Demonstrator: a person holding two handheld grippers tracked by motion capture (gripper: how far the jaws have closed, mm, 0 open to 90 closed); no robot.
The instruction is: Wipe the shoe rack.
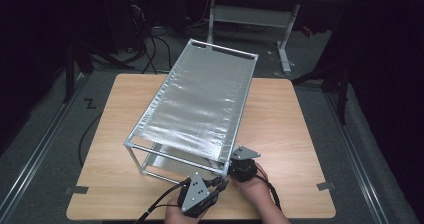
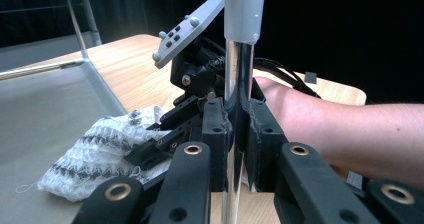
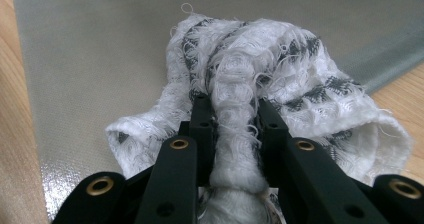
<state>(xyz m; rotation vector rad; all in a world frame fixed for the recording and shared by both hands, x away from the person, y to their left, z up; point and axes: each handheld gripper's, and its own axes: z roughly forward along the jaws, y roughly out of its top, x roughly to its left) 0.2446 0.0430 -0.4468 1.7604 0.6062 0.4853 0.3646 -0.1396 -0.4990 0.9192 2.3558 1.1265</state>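
A metal rack (image 1: 200, 99) with a silver mesh top stands on the wooden table (image 1: 290, 134). My left gripper (image 2: 235, 129) is shut on the rack's chrome upright post (image 2: 239, 69) at its near right corner. In the high view the left gripper (image 1: 220, 185) sits just in front of that corner. My right gripper (image 3: 234, 114) is shut on a white cloth with dark stripes (image 3: 300, 79), which lies bunched on the rack's grey lower shelf (image 3: 100, 49). The left gripper view shows the right gripper (image 2: 155, 149) beyond the post, with the cloth (image 2: 95, 154) in its jaws.
The rack takes up the middle of the table, angled toward the far right. Bare wood lies to both sides of it. A desk frame and cables stand on the floor beyond the table. A person's forearm (image 2: 350, 134) crosses behind the post.
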